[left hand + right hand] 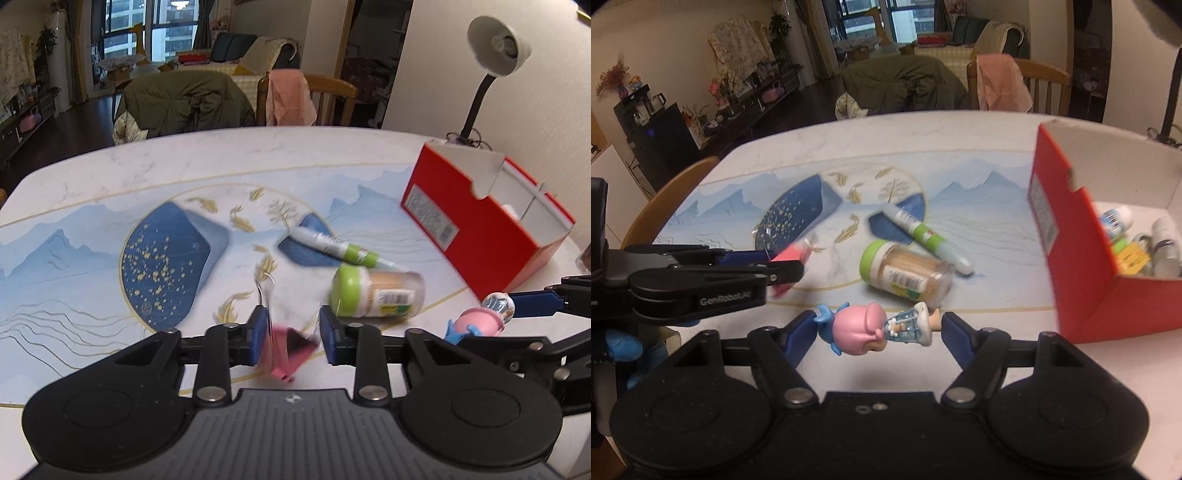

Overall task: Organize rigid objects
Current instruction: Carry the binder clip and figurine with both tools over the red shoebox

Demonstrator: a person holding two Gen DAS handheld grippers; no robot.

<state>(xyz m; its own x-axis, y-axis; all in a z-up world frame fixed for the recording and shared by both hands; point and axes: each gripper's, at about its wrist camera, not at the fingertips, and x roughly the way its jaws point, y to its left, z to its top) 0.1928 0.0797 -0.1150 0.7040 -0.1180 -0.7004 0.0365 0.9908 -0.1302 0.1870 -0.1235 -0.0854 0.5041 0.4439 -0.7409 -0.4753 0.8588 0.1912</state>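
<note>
My left gripper (291, 332) holds a pink binder clip (290, 349) between its blue pads; the clip is blurred and I cannot tell how firmly it is held. It also shows in the right wrist view (788, 260). My right gripper (877, 330) is closed around a pink-headed toy figure (866, 328), which lies sideways between the pads above the table. A toothpick jar with a green lid (376, 293) (905, 273) and a green-and-white glue pen (341, 249) (925, 234) lie on the table (110, 177). A red box (487, 225) (1078, 254) stands to the right.
The red box holds several small bottles and a yellow tag (1137, 240). A desk lamp (495, 48) stands behind the box. Chairs draped with a green coat (184, 99) and a pink cloth (290, 98) stand at the table's far edge.
</note>
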